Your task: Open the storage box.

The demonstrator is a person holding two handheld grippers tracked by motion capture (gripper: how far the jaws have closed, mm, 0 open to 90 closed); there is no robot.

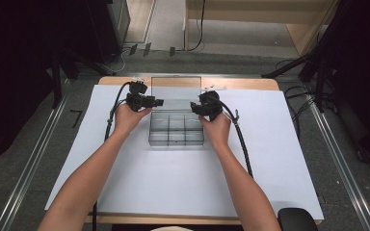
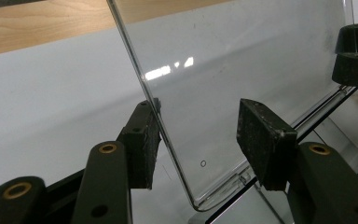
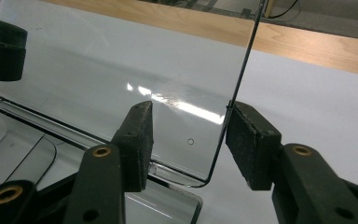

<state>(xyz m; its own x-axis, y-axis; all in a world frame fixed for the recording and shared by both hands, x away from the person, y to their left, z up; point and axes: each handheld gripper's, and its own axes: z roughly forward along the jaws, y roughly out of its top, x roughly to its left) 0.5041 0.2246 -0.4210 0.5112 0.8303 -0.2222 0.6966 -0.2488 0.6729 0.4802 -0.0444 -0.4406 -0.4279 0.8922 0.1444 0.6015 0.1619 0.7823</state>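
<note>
Between both grippers stands the clear box's raised lid, bearing no readable writing. Left gripper straddles one lid edge, jaws spread, one pad grazing it. Right gripper straddles the opposite edge, likewise spread.

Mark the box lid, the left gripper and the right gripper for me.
Lid (image 1: 176, 87): high view, middle of the raised clear panel.
Left gripper (image 2: 200, 133): left gripper view, midway between its fingertips.
Right gripper (image 3: 191, 137): right gripper view, midway between its fingertips.

High view overhead, tongs views close, sharing clear lid
</note>
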